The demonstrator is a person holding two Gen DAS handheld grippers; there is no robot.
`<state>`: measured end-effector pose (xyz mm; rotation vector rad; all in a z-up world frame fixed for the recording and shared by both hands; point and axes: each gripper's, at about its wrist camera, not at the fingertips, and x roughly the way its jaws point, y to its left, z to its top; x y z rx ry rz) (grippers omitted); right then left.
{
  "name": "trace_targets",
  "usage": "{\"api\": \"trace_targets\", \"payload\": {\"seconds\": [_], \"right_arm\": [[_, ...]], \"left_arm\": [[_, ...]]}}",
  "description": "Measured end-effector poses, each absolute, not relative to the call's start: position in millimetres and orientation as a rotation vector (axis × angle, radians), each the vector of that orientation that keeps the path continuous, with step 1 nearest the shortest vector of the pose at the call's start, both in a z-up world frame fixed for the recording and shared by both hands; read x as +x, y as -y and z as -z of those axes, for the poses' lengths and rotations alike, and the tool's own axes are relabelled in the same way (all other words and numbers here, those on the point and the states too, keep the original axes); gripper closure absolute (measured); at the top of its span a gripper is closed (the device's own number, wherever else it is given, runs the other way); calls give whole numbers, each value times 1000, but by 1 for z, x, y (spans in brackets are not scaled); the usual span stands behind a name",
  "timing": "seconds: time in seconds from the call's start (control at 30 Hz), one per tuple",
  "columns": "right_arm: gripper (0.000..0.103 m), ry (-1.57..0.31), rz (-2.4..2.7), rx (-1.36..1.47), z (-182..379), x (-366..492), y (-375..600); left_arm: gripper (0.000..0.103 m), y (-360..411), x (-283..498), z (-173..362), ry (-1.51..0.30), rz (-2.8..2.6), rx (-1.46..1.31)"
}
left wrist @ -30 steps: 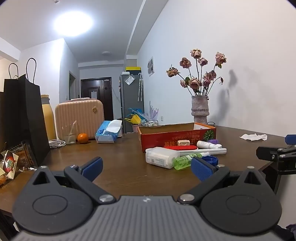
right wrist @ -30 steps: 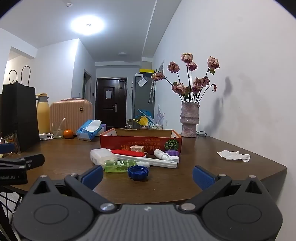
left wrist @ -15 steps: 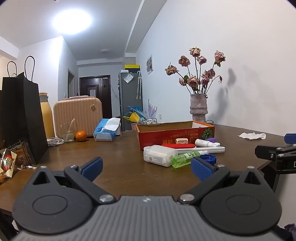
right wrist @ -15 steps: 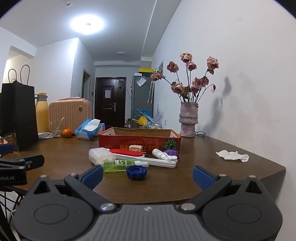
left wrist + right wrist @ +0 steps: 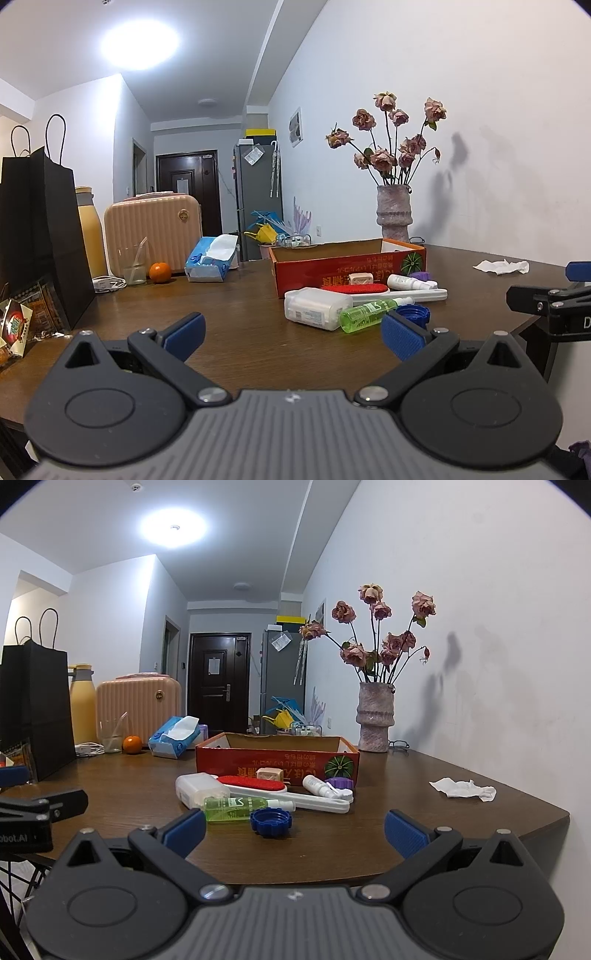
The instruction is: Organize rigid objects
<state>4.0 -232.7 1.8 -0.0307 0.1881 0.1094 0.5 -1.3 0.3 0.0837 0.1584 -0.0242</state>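
Left tongs (image 5: 291,330): spread wide, holding nothing, low over the near part of the table (image 5: 236,332). Right tongs (image 5: 293,829): likewise spread and empty, just off the table's near edge. Ahead of both, a cluster of loose items lies on the wood in front of a red box (image 5: 277,762), which stands open-topped and looks empty from here. Nearest item: blue cap (image 5: 270,822), straight ahead of the right tongs, slightly toward its left finger; from the left tongs it sits off by the right finger (image 5: 400,338). Just behind the cap: green bottle (image 5: 236,808), lying flat, long axis running crosswise to the right tongs, nozzle pointing right. Beyond, touching or nearly so: white case (image 5: 199,788), red-topped brush (image 5: 284,794) with its long white handle also crosswise, small white bottle (image 5: 321,786), purple lid (image 5: 340,783), tan block (image 5: 269,774) against the box. Judgement: the right tongs are nearer and better lined up on the cap; the bottle's crosswise lie suits a straight-on pinch across its body. Unrelated: crumpled tissue (image 5: 463,788), well right.
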Motion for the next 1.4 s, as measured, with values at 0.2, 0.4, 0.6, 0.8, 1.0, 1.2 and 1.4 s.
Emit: {"api": "trace_targets", "payload": {"seconds": [0.2,0.4,0.6,0.8,1.0,1.2,1.4], "right_arm": [[0,-188,-109,-31,-2,4,232],[0,-187,-108,-32,-2,5,233],[0,-186,-108,-32,-2,5,236],[0,-185,-102,-26,-3,5,236],[0,-182,-107,-32,-4,5,235],[0,-181,-112,-36,-5,5,233],[0,-181,-110,-36,-4,5,232]], "left_arm": [[0,3,2,0,-158,22,83],[0,2,1,0,-153,20,78],[0,2,1,-1,-154,22,78],[0,3,1,-1,-155,21,77],[0,3,1,-1,-154,23,78],[0,3,1,0,-154,23,78],[0,3,1,0,-153,23,78]]}}
